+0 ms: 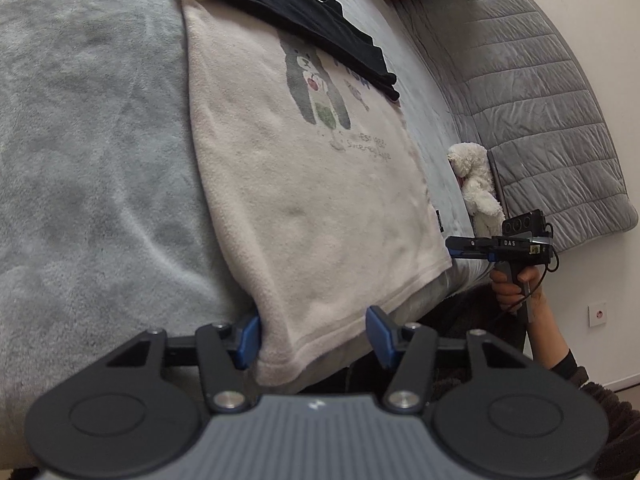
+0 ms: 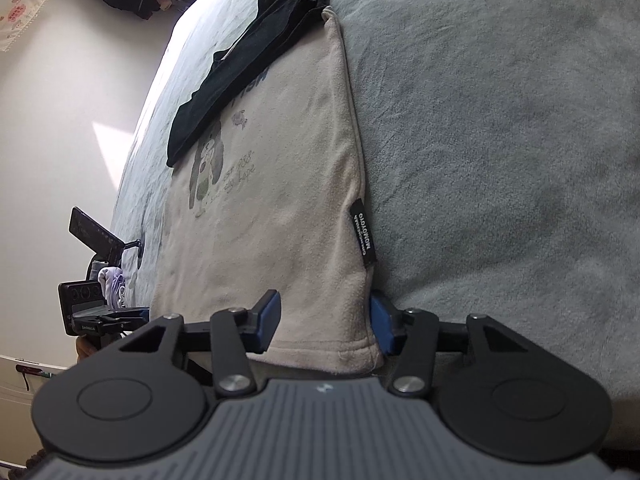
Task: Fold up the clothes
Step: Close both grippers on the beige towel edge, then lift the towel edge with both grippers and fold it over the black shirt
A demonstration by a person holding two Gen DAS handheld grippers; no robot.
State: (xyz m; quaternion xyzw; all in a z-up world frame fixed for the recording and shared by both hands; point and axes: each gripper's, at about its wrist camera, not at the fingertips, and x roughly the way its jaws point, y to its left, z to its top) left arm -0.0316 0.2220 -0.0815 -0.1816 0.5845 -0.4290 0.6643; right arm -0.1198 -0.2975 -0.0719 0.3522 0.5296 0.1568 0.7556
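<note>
A cream fleece top (image 1: pixel 304 200) with a printed animal lies flat on the grey-green bed blanket (image 1: pixel 88 160). A black garment (image 1: pixel 312 12) lies across its far end. My left gripper (image 1: pixel 316 336) stands open around the top's near hem corner; its left pad touches the fabric edge and its right pad is clear of it. In the right wrist view the cream top (image 2: pixel 280 200) carries a black side label (image 2: pixel 363 234). My right gripper (image 2: pixel 326 322) is open astride the other hem corner, the cloth lying flat between its pads.
A white plush toy (image 1: pixel 478 184) sits at the bed's edge beside a grey quilted cover (image 1: pixel 520 100). A person's hand (image 1: pixel 512 284) holds the right gripper's handle. A dark phone on a stand (image 2: pixel 94 236) is left of the bed. The blanket (image 2: pixel 500 140) spreads wide to the right.
</note>
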